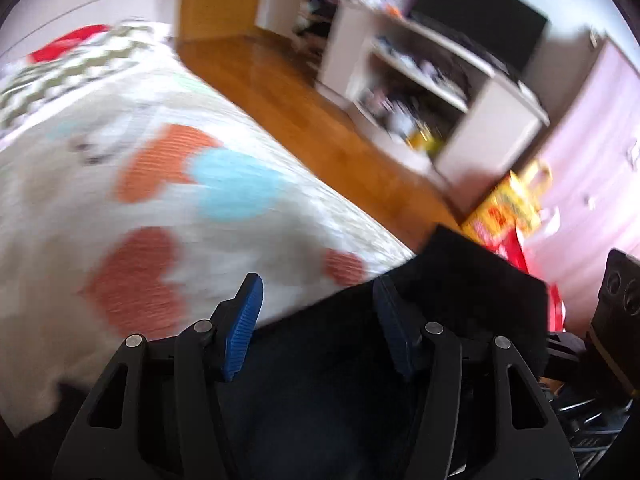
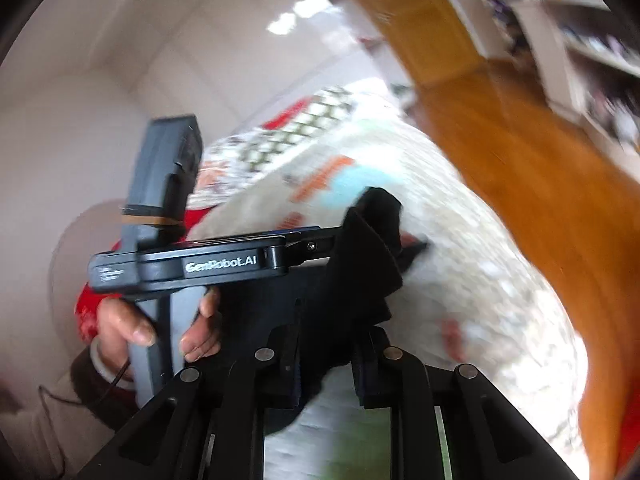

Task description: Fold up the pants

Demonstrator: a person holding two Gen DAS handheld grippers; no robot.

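Observation:
The black pants [image 1: 440, 320] hang over the edge of a bed with a white heart-print cover [image 1: 140, 184]. My left gripper [image 1: 316, 312] has its blue pads wide apart, the cloth lying under and between them, not pinched. In the right wrist view the left gripper [image 2: 320, 240] shows from the side in a hand, with black cloth [image 2: 360, 264] bunched at its tip. My right gripper [image 2: 326, 352] has its fingers apart with pants cloth across the left one; whether it grips is unclear. Both views are motion-blurred.
A wooden floor [image 1: 304, 100] runs beside the bed. A white shelf unit [image 1: 432, 92] with clutter and a dark screen stands across it. A yellow and red bag [image 1: 508, 216] lies near a pink wall. A wooden door [image 2: 408, 16] is behind.

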